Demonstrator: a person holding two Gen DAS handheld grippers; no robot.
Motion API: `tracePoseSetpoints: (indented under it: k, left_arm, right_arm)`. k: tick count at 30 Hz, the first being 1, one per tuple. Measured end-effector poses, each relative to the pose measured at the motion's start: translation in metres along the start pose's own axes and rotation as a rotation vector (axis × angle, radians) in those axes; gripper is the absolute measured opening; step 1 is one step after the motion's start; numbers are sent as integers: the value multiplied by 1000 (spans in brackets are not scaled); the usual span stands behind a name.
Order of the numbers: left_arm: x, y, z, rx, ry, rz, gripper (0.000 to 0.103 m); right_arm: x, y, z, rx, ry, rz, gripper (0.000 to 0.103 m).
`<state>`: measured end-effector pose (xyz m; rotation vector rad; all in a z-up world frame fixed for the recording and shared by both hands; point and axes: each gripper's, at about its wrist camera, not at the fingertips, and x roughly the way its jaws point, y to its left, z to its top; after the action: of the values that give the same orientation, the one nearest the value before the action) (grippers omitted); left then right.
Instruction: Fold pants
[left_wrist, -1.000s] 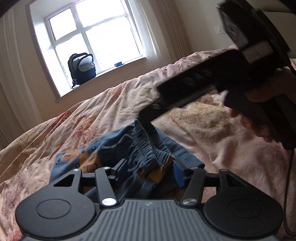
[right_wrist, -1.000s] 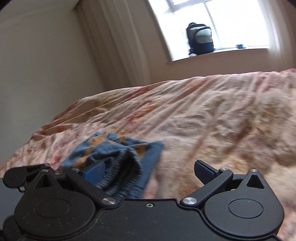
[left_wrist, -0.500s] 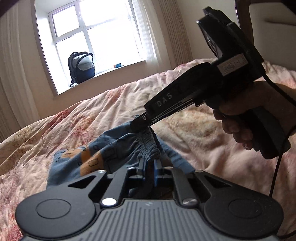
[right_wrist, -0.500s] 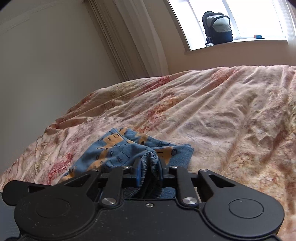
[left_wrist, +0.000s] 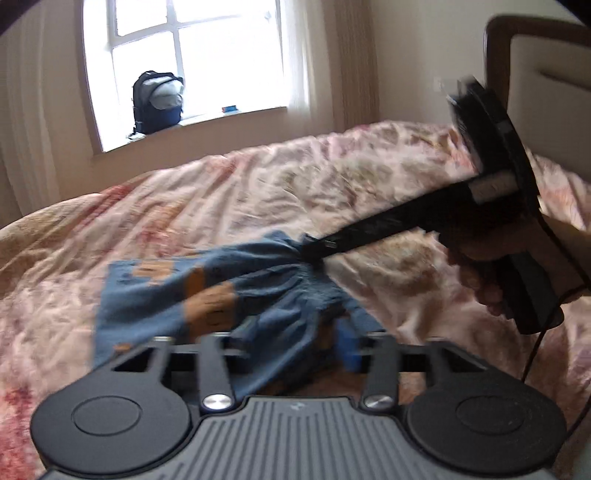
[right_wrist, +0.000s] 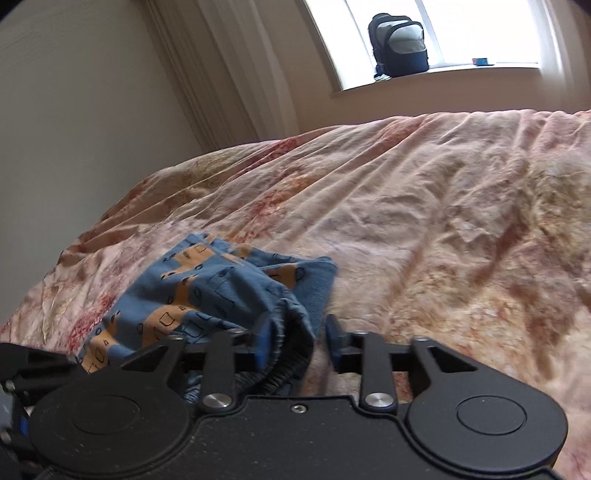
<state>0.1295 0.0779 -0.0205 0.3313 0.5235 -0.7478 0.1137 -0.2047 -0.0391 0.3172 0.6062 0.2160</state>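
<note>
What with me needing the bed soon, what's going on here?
A person is folding small blue pants on the bed, with a handheld gripper in each hand. The pants lie bunched up, not yet folded flat. The left gripper and the right gripper both sit at the gathered waistband, jaws apart, with cloth lying between them.

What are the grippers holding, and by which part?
Nothing is clamped: left gripper and right gripper both stand open, with the elastic waistband of the blue pants loose between their fingers.
</note>
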Motion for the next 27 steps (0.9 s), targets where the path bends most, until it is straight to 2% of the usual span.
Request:
tracePoseSetpoints:
  k: [1,3,5,7,9,11,14,15,17,22,25,27]
  left_arm:
    - [-7,8,0,-12,-3,14,65]
    - [-17,30,-4,-65,6,66,68]
    - [-22,52,-9,-166,1,155,85]
    - [-23,76,-15,-321,-9,267,93]
    - [-19,97,-19,-452,13,291,93]
    - [-10,111,-26,-505,79,293,91]
    - [4,110,-42,-435,214,328,91]
    - [4,110,-47,-422,221,323,91]
    - [-1,106,-54,-422,209,319,93]
    - [-7,100,-47,-382,207,331,96]
    - [-17,99,-39,-389,129,297,103]
    - [-15,99,-33,-397,90,284,103]
  right_arm:
    - [-4,2,0,-14,-8,-11,51]
    - [-11,10,1,-41,-29,-42,73]
    - [-14,23,1,-71,-43,-58,80]
    - [-11,41,1,-115,-49,-76,87]
    - [-5,60,-1,-166,-36,-92,96]
    - [4,75,-9,-220,-8,-150,96]
    - [10,79,-27,-276,39,-284,96]
    - [8,76,-34,-277,44,-305,99]
    - [-1,66,-44,-235,47,-282,102]
    - [-14,54,-53,-171,17,-230,102]
    - [-30,58,-44,-202,-55,-218,102]
    - [-33,59,-31,-232,-104,-231,102]
